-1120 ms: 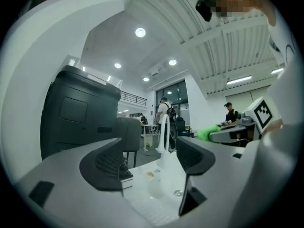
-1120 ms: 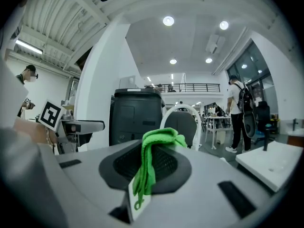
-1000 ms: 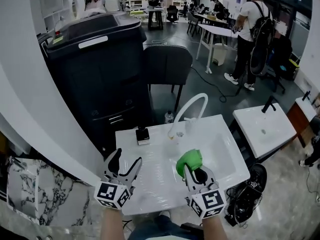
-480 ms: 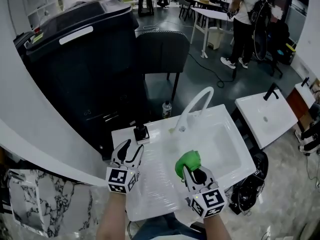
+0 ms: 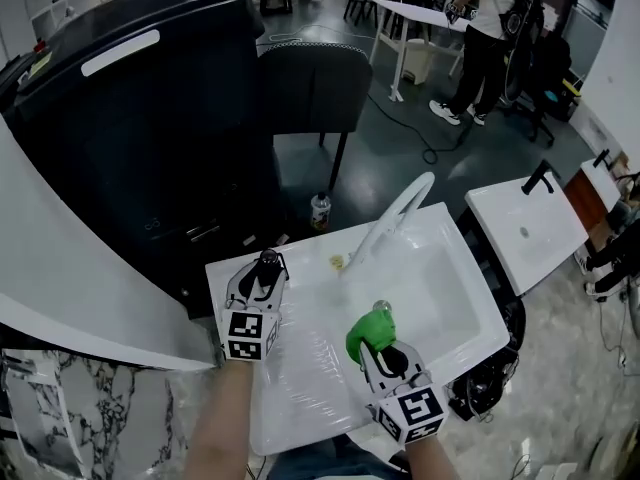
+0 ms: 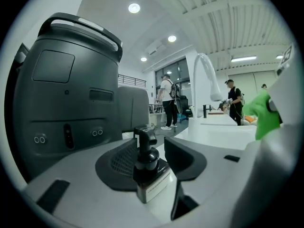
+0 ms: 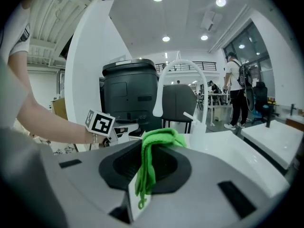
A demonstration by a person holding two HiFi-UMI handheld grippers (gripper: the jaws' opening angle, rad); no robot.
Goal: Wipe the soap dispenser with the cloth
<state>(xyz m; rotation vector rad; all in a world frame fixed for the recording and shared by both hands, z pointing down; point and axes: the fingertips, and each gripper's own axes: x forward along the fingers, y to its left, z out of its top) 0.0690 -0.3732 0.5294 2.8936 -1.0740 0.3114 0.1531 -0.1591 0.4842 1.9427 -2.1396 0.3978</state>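
The soap dispenser (image 5: 268,257), a small square bottle with a black pump (image 6: 146,152), stands on the back left corner of the white sink (image 5: 300,408). My left gripper (image 5: 266,268) reaches around it. Its jaws have just been closing, and in the left gripper view (image 6: 151,142) both pads lie against the bottle's sides. To the right, over the basin, my right gripper (image 5: 383,346) is shut on a bunched green cloth (image 5: 371,328). The cloth (image 7: 154,144) hangs folded out of the jaws (image 7: 149,161), about a hand's width away from the dispenser.
A tall white arched faucet (image 5: 395,218) rises at the sink's back edge between the two grippers. A large black machine (image 5: 120,118) and a dark chair (image 5: 310,88) stand behind. Another white sink (image 5: 525,228) is at the right. People (image 5: 490,18) stand far back.
My left gripper moved forward from the sink's front to the dispenser, and its wide jaws narrowed around the bottle. The right gripper sank a little with the cloth.
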